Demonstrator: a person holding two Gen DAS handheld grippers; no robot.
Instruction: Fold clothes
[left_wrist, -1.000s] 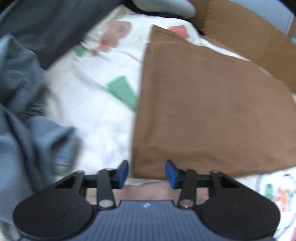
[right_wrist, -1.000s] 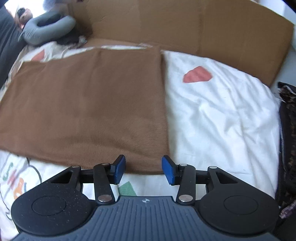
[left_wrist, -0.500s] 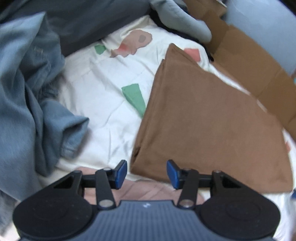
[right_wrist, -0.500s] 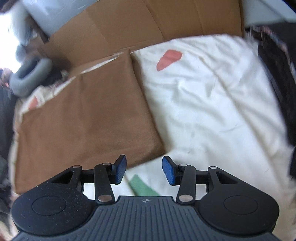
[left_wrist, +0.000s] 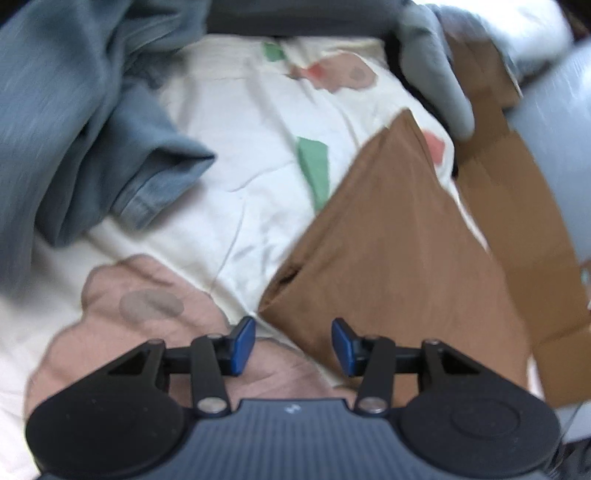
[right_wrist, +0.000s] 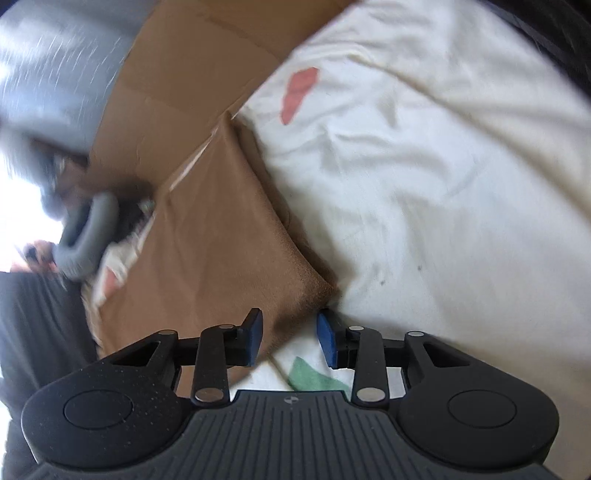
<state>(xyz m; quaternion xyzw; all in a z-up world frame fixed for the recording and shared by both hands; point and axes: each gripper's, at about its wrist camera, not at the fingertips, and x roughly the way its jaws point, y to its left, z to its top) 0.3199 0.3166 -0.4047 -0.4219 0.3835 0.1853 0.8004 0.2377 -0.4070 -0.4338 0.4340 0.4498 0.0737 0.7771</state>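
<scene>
Since the earlier frames, both views are rolled, so the folded brown cloth (left_wrist: 399, 258) is now seen lying diagonally. The left hand-held gripper (left_wrist: 293, 345) is held open above the cloth's near corner, nothing between its pads. The jaws of the right hand-held gripper (right_wrist: 290, 341) have just been closing; the opposite near corner lies between them, and contact cannot be confirmed. The cloth is laid flat on a bed covered by a white printed sheet (right_wrist: 443, 184). Blue-grey garments (left_wrist: 74, 129) are heaped to the left. Flattened cardboard (right_wrist: 192, 66) is stood along the far edge, beside a grey neck pillow (right_wrist: 88, 236).
</scene>
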